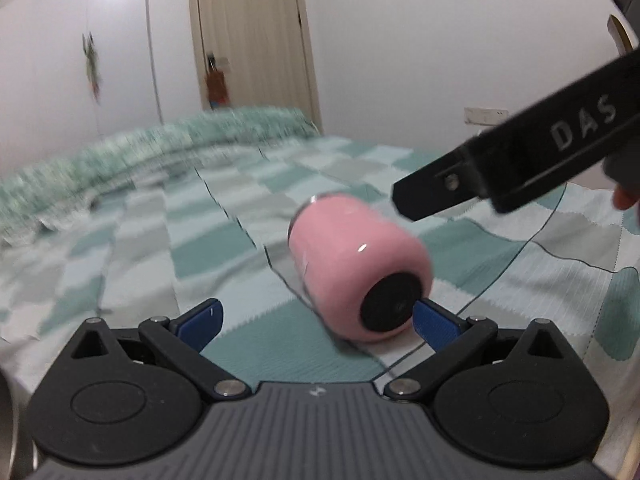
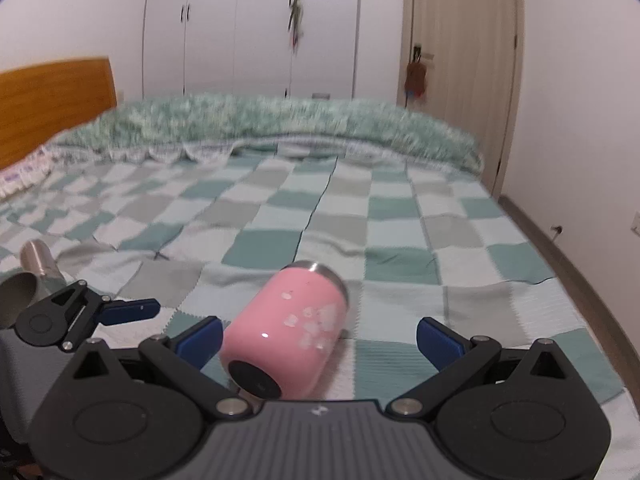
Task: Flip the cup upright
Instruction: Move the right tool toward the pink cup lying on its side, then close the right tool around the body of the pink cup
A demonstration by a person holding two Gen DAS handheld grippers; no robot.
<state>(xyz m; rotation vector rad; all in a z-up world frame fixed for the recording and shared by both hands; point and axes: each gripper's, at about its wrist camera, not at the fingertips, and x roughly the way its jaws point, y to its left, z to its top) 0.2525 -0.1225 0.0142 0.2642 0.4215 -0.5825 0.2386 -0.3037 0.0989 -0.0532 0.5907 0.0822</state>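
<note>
Pink cup (image 2: 286, 330) on its side on the checked bedspread (image 2: 400, 220), black base toward both cameras, steel rim away. Left gripper (image 1: 316, 320) spread wide, empty, just short of the cup's base. Right gripper (image 2: 318, 338) likewise spread, straddling the cup without clamping. Steel tumbler (image 2: 38, 266) left of the cup

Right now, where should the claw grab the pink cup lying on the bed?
Probably around the pink cup's round middle, one finger on each curved side. It lies tipped over, black base toward the right claw, steel rim away. That claw is open around it already, so come from the base end.
</note>
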